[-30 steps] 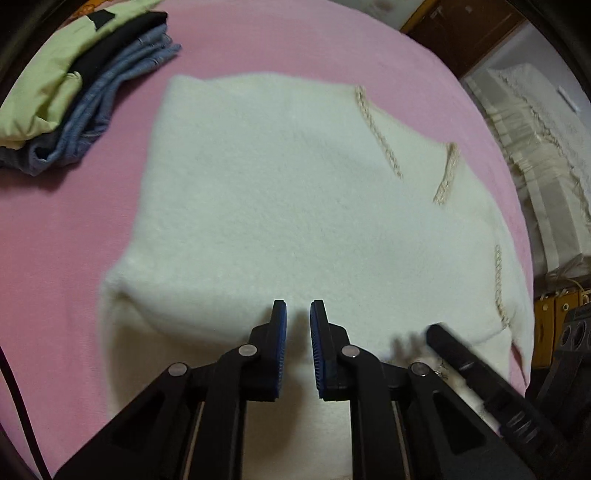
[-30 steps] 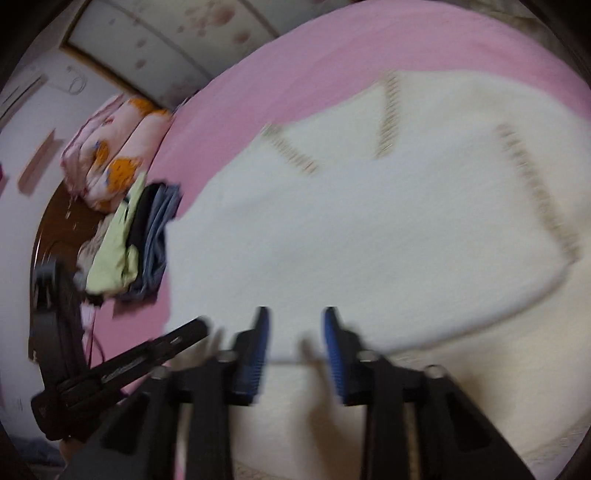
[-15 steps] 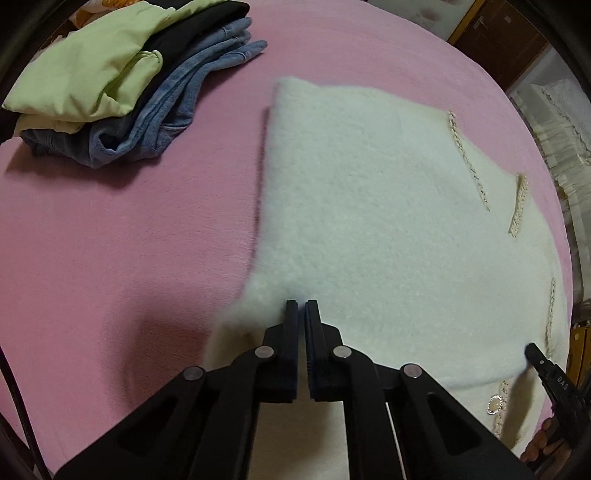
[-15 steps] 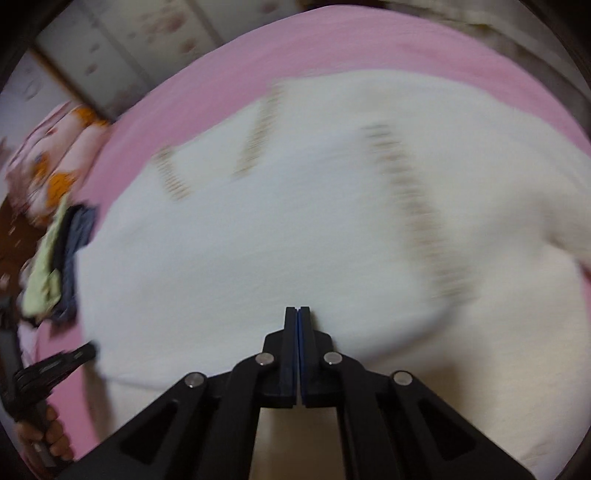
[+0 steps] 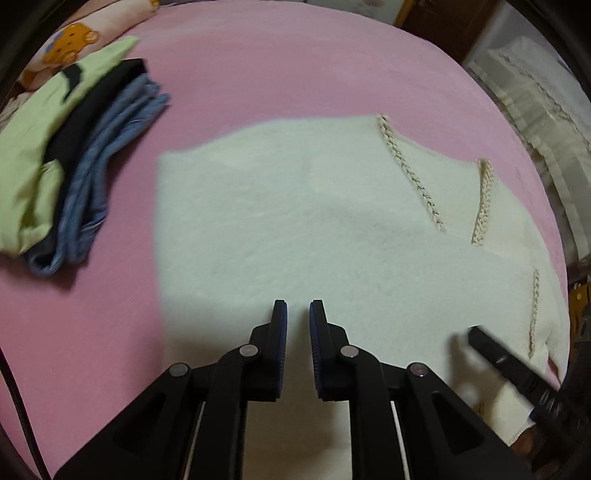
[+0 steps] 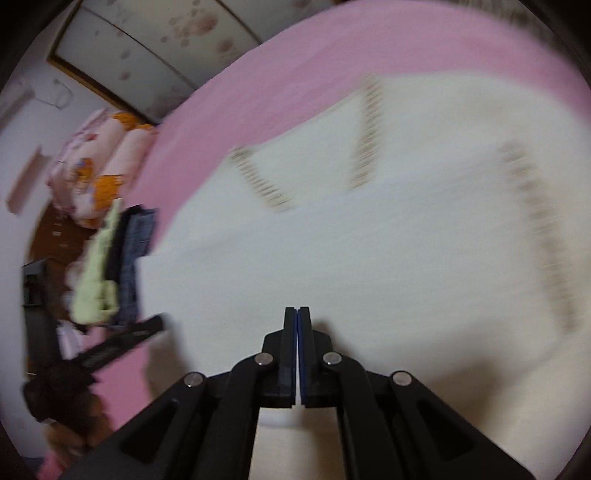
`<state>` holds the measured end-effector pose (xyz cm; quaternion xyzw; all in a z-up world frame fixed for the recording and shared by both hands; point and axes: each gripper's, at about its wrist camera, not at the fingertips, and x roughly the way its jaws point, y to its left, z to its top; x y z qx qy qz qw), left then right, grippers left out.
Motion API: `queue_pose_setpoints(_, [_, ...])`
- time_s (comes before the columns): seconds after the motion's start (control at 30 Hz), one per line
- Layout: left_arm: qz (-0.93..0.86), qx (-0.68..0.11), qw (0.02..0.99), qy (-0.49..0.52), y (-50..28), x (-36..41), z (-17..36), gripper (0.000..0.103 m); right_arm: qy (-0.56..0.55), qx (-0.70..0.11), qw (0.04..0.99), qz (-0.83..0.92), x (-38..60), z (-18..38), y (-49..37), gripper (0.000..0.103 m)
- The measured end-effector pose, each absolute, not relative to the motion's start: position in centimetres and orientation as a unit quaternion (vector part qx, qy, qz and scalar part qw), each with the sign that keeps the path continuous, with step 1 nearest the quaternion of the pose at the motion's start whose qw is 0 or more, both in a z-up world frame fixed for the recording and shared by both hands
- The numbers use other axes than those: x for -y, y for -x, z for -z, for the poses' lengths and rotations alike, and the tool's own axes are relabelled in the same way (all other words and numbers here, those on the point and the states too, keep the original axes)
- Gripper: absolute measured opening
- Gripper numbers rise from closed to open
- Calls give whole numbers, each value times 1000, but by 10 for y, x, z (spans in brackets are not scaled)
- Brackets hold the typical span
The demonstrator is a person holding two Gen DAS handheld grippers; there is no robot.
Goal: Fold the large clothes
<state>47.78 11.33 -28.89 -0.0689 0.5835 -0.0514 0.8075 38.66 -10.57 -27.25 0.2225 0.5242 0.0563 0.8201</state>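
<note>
Bare pink bedspread point(image 5: 288, 74) lies open beyond and left of the cream sweater point(image 5: 295, 221). A stack of folded clothes point(image 5: 70, 158) blocks the far left; the right gripper point(image 5: 476, 334) crowds the sweater's right edge.

From my left wrist view, the sweater point(image 5: 295, 236) lies spread on the bedspread point(image 5: 280, 66), with the stack of folded clothes point(image 5: 70, 155) to its left, apart from it, and rolled bedding point(image 5: 77, 35) behind that stack.

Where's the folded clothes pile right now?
In the left wrist view, the folded clothes pile sits upper left on the pink bedspread, left of the cream garment and apart from it.
</note>
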Motion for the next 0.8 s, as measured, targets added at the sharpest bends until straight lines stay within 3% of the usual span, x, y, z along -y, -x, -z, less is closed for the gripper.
queue_pose_setpoints(0.27, [58,-552,829,68,-533,-125,302,10,-212,-527,816,-109,54,313,-445,0])
queue_pose_setpoints(0.4, [15,-537,843,21,-549,-151,302,10,-198,-504,839,-54,94,300,-455,0])
queue_pose_setpoints(0.63, [29,-536,841,63,-556,-202,306,10,-231,-436,856,158,233,274,-421,0])
queue_pose_setpoints(0.8, [17,-527,847,69,-559,-204,318,10,-184,-432,861,195,246,267,-414,0])
